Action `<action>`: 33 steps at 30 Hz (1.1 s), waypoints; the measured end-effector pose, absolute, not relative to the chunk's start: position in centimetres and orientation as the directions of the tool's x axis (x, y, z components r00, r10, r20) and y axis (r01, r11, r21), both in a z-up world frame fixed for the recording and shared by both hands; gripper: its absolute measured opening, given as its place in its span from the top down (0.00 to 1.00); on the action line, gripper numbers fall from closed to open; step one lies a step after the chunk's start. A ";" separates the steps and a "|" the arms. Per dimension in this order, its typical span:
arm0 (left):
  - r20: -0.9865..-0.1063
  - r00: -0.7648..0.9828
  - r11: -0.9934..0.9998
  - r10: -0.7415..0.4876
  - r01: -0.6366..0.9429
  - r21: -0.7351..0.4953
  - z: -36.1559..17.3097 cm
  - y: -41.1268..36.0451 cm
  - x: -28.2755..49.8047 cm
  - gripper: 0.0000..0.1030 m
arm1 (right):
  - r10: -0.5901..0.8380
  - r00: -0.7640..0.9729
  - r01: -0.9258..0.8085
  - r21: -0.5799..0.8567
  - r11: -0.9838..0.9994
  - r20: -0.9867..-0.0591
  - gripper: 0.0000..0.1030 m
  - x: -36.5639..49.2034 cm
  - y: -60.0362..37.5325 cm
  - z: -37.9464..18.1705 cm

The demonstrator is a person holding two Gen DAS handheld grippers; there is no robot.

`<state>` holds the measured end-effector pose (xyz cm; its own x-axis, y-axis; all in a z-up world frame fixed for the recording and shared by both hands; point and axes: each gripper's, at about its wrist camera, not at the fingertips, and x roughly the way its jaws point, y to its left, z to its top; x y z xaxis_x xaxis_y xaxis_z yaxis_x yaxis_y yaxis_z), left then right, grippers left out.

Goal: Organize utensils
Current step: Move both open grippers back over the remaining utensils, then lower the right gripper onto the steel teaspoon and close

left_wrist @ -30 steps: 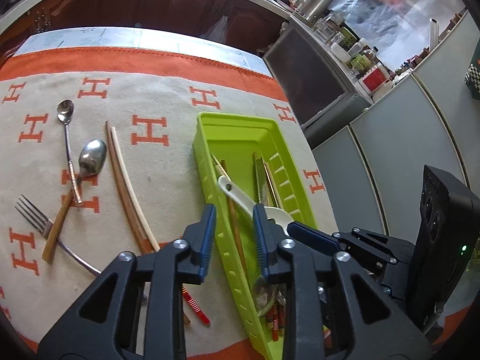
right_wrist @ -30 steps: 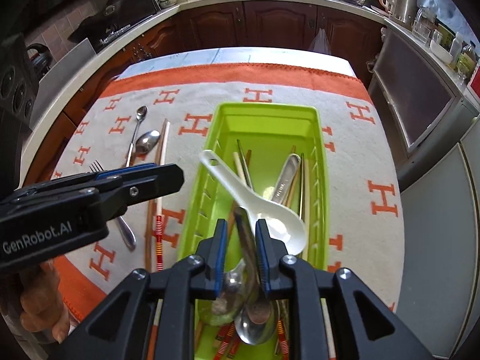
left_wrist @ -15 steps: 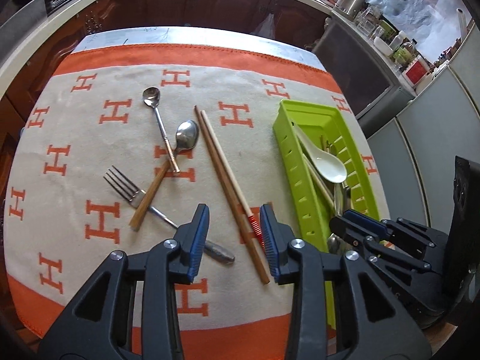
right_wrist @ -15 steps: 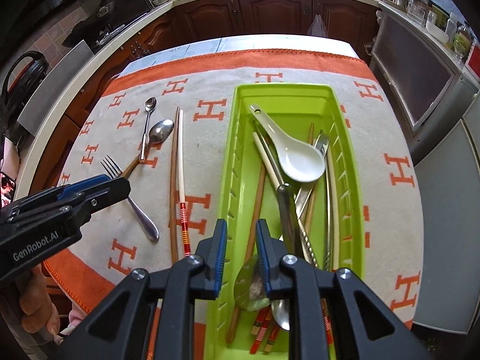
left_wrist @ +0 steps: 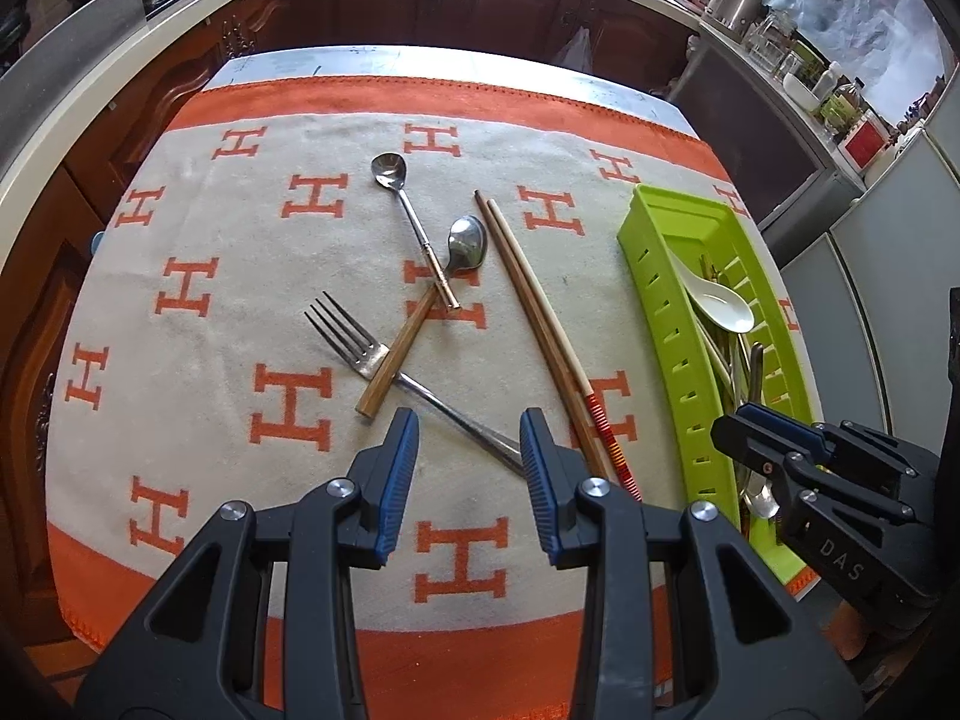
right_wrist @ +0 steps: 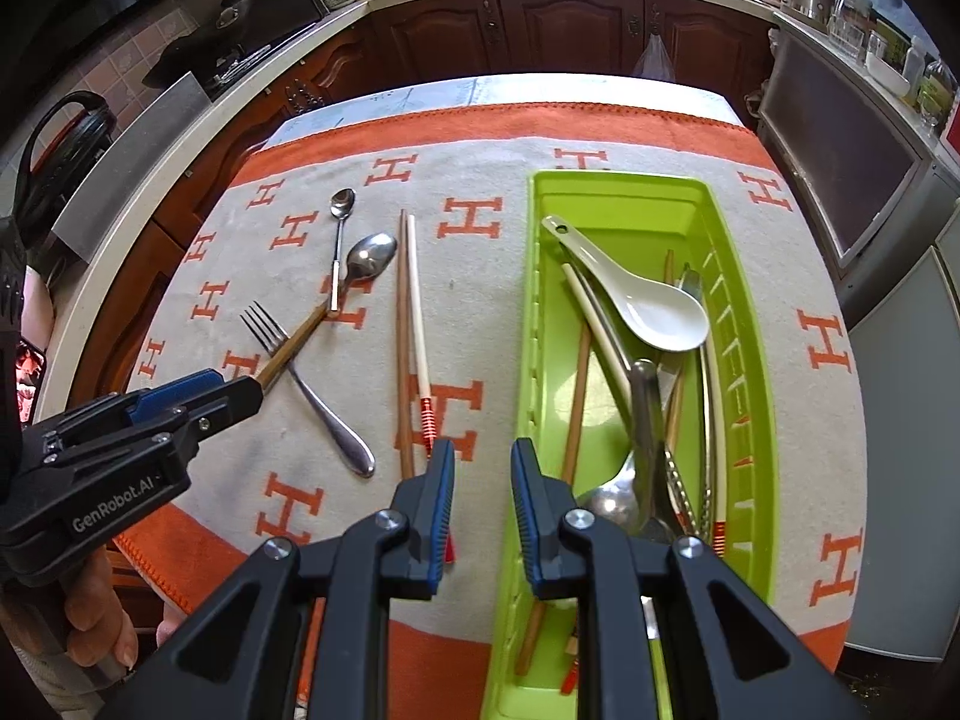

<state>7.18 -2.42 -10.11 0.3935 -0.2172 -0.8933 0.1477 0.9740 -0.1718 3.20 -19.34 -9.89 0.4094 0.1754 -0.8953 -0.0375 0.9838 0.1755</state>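
White lettering reading "GenRobot.AI" stands on the black body of the left gripper [right_wrist: 198, 399], seen at the left edge of the right wrist view. The letters "DAS" stand on the black body of the right gripper [left_wrist: 762, 429] at the lower right of the left wrist view. The cloth [left_wrist: 240, 312] on the table bears a repeated orange letter "H" across its pale field.
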 end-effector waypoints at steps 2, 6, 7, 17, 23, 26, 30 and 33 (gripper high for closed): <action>-0.898 0.387 0.976 -0.209 0.140 -0.167 -10.3 -2.0 7.1 0.69 | 0.181 0.410 -0.044 0.179 0.983 -0.894 0.81 3.2 -18.9 -9.8; -0.903 0.381 0.979 -0.199 0.123 -0.164 -10.7 -1.3 7.1 0.69 | 0.197 0.412 -0.057 0.191 0.980 -0.890 0.81 3.2 -18.3 -9.6; -0.904 0.381 0.980 -0.196 0.118 -0.163 -10.8 -1.1 7.1 0.69 | 0.202 0.412 -0.059 0.195 0.979 -0.888 0.81 3.2 -18.1 -9.5; -0.913 0.370 0.984 -0.174 0.090 -0.151 -11.5 0.4 6.9 0.69 | 0.236 0.407 -0.074 0.226 0.971 -0.882 0.81 3.1 -17.1 -9.6; -0.916 0.364 0.986 -0.167 0.085 -0.145 -11.9 0.7 6.7 0.69 | 0.245 0.400 -0.085 0.231 0.969 -0.883 0.81 3.0 -16.3 -9.8; -0.917 0.362 0.986 -0.166 0.082 -0.146 -12.0 0.8 6.8 0.69 | 0.249 0.394 -0.090 0.232 0.968 -0.885 0.81 3.0 -16.0 -10.0; -0.919 0.359 0.986 -0.165 0.081 -0.145 -12.1 0.9 6.8 0.69 | 0.258 0.387 -0.096 0.239 0.966 -0.885 0.81 3.0 -15.7 -10.1; -0.921 0.353 0.986 -0.162 0.083 -0.142 -12.3 1.0 6.8 0.69 | 0.262 0.379 -0.100 0.242 0.965 -0.888 0.81 3.1 -15.4 -10.3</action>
<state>6.78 0.98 -12.26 0.3534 -0.1622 -0.9213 0.0829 0.9864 -0.1419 3.14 -15.38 -10.33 0.3786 0.2617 -0.8878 -0.0997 0.9651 0.2420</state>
